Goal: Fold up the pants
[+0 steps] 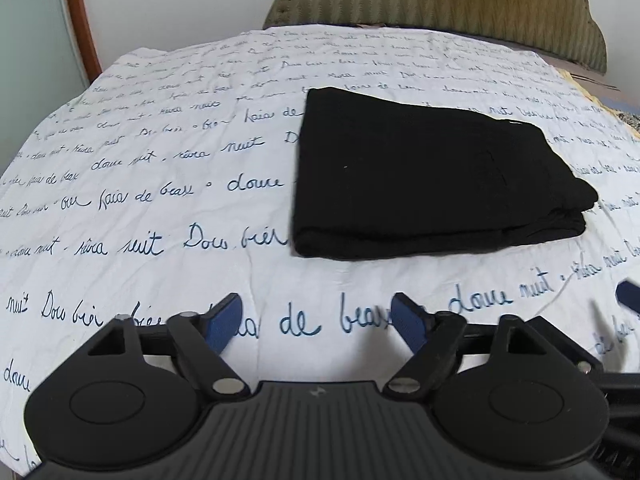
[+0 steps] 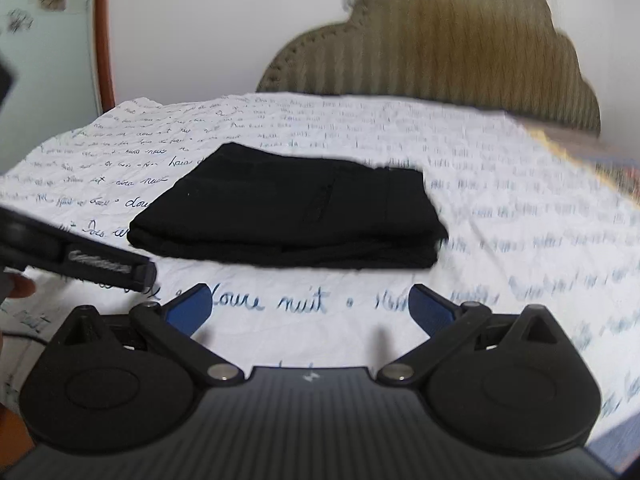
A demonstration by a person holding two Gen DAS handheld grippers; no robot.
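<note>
The black pants lie folded into a flat stacked rectangle on the white bedsheet with blue handwriting. My left gripper is open and empty, hovering over the sheet just in front of the pants. In the right wrist view the pants lie ahead and slightly left. My right gripper is open and empty, a short way back from the pants' near edge. The left gripper's body shows at the left of that view.
A padded beige headboard stands behind the bed against a white wall. A wooden frame edge runs down the left. A blue fingertip of the right gripper shows at the right edge of the left wrist view.
</note>
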